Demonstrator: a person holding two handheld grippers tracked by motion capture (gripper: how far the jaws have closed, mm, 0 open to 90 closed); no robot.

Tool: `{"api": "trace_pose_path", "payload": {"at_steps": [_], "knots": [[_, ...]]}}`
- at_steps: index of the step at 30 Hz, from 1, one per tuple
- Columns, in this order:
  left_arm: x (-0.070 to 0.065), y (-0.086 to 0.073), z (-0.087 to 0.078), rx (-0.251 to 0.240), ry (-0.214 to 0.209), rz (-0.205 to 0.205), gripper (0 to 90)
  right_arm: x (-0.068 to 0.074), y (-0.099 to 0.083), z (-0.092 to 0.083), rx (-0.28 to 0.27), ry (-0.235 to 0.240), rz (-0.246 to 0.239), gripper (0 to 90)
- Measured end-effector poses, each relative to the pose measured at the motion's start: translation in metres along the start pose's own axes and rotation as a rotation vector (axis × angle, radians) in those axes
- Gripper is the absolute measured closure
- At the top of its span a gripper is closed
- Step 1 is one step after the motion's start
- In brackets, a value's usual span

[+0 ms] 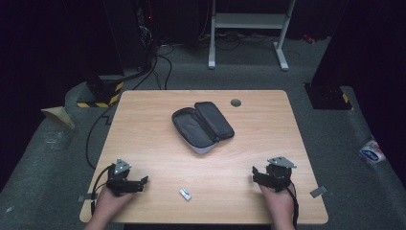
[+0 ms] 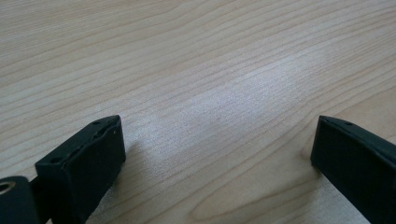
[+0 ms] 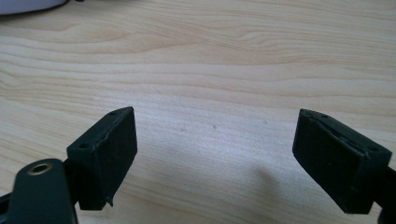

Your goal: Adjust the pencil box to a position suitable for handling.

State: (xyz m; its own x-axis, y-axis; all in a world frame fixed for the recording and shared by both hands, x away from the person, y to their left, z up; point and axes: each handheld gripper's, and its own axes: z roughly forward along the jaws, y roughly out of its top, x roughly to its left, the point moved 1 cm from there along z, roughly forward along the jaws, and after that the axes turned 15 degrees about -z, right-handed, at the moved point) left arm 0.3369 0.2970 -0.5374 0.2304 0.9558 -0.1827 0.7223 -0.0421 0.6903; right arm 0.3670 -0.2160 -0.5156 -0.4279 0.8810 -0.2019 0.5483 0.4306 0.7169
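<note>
At the near edge of the table (image 1: 143,120), the left gripper (image 1: 139,182) rests in the person's left hand (image 1: 109,202), its jaws spread wide with nothing between them; the left gripper view shows only bare wood grain past the two black pads. Across the near edge, well apart from it, the right gripper (image 1: 256,175) sits in the right hand (image 1: 277,201), jaws likewise standing wide and empty, with plain table surface between them in the right gripper view. Each gripper carries a grey three-cornered plate on top and points inward along the table. Between the two, closer to the left gripper and near the front edge, lies a small white and grey object (image 1: 185,193), too small to name exactly, touched by neither gripper. Farther out, near the middle of the table, a dark zip case (image 1: 203,126) lies open, its two halves spread flat side by side. A round grey grommet (image 1: 235,102) sits near the far edge.
</note>
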Motion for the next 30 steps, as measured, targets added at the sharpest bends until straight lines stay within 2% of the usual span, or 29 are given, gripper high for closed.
{"api": "trace_pose_path", "payload": {"at_steps": [10, 15, 21, 30], "knots": [[0.000, 0.000, 0.000, -0.002, 0.002, 0.003, 3.8, 0.015, 0.010, 0.004, -0.030, 0.034, -0.041, 18.0], [-0.001, -0.001, -0.001, -0.005, 0.003, -0.002, 4.0, 0.026, 0.021, 0.005, -0.056, 0.072, -0.040, 22.5], [0.000, -0.001, -0.001, -0.005, 0.005, 0.004, 4.0, 0.035, 0.031, 0.009, -0.068, 0.088, -0.036, 23.5], [0.000, -0.001, -0.001, -0.005, 0.004, 0.002, 4.0, 0.055, 0.056, 0.015, -0.096, 0.122, -0.059, 26.4]]}}
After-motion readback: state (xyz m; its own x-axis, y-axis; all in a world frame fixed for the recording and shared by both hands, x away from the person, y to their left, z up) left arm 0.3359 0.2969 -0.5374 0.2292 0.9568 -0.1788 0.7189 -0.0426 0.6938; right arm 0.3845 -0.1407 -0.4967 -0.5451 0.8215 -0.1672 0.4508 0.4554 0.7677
